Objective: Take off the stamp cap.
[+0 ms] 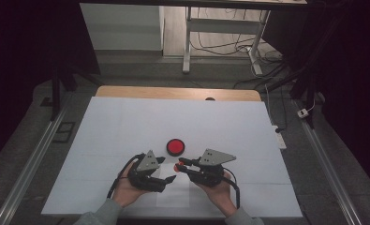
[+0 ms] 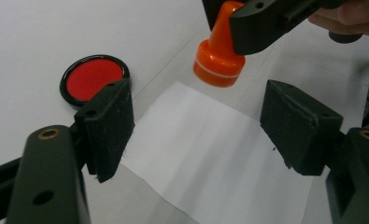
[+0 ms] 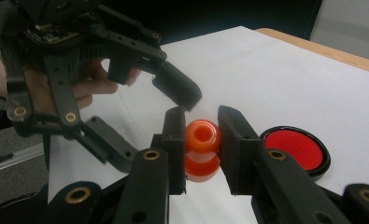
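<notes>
Mid-stamping: right hand-held gripper [image 3: 200, 149] pinching orange stamp [image 3: 202, 149] at frame centre, above white paper sheet [image 2: 210, 144]. Left hand-held gripper [image 2: 196, 126] spread, empty, over sheet. Next, probably: lowering stamp squarely onto paper, red ink pad [image 1: 175, 147] just beyond.

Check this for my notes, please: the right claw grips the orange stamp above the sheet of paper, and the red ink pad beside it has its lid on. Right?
Not quite. The red ink pad lies open, its red surface bare inside the black rim, as the left gripper view shows. The rest holds: the right claw grips the orange stamp above the sheet of paper.
</notes>
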Demonstrator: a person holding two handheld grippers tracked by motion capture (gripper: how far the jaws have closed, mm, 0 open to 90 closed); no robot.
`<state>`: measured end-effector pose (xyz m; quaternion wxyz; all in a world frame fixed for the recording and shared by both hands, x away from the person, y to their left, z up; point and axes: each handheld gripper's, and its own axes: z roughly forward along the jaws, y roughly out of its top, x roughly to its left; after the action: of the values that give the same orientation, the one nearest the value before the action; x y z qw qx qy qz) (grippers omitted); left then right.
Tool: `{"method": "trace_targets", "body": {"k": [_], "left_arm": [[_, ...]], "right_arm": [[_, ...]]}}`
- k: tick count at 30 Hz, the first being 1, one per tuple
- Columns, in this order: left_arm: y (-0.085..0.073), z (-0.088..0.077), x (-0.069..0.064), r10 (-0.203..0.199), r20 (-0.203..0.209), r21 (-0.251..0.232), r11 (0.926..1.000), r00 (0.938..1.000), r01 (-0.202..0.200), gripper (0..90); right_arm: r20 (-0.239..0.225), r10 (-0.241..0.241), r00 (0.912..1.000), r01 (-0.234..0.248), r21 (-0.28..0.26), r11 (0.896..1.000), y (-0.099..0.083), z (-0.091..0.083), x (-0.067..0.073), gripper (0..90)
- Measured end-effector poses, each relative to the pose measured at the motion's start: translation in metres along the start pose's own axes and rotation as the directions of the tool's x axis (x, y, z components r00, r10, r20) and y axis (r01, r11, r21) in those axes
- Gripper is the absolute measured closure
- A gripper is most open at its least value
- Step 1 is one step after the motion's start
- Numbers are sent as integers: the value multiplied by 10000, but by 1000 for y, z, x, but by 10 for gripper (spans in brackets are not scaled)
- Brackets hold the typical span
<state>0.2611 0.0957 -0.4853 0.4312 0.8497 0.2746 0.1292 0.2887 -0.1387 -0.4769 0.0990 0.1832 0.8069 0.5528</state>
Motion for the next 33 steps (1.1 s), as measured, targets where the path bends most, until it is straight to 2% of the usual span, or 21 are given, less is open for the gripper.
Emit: {"method": "trace_targets", "body": {"k": [19, 33], "left_arm": [[9, 18, -8, 482, -113, 225, 9986, 9988, -479, 336], [11, 21, -9, 567, -190, 320, 9979, 9982, -561, 424]], "right_arm": [[15, -20, 10000, 20, -120, 9999, 1, -1, 0, 720], [2, 99, 10000, -99, -176, 9998, 1, -3, -1, 720]]}}
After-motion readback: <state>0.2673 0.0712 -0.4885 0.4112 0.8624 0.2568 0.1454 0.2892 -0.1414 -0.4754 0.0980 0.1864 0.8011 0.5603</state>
